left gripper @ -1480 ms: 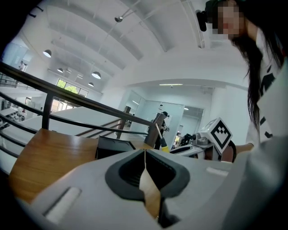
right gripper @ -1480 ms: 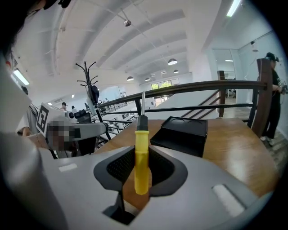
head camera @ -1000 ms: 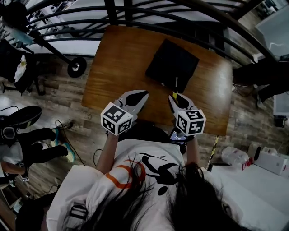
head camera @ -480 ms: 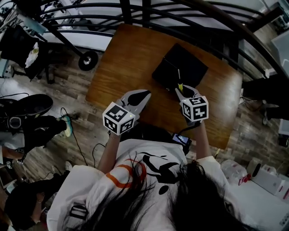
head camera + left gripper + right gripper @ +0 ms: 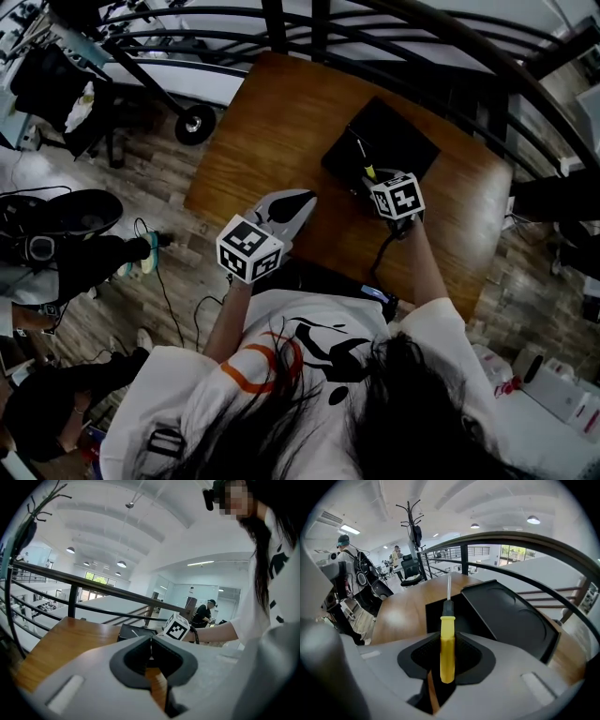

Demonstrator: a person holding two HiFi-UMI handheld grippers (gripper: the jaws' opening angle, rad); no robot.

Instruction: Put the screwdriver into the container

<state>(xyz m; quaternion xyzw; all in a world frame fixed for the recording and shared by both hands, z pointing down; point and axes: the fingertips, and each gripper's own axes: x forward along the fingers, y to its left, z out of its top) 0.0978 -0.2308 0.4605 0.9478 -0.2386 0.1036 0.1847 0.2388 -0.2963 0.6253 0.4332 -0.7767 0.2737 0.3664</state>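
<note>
A screwdriver (image 5: pixel 447 645) with a yellow handle and a thin metal shaft is clamped in my right gripper (image 5: pixel 447 637), its shaft pointing ahead over the black container (image 5: pixel 436 613). The container's lid (image 5: pixel 511 616) stands open to the right. In the head view the right gripper (image 5: pixel 367 178) hangs at the container's (image 5: pixel 389 136) near edge, with the screwdriver (image 5: pixel 366 167) tip over its inside. My left gripper (image 5: pixel 302 201) hovers over the wooden table (image 5: pixel 262 141), left of the container. Its jaws (image 5: pixel 150 641) are shut with nothing between them.
The table is small, with a metal railing (image 5: pixel 309 28) just beyond its far edge and open floor (image 5: pixel 178 272) to the left. A wheeled stand (image 5: pixel 195 124) is at the table's far left corner. People stand to the left (image 5: pixel 56 253).
My right gripper has moved forward and down with the screwdriver, from the table's near side to the container's edge. The left gripper has hardly moved.
</note>
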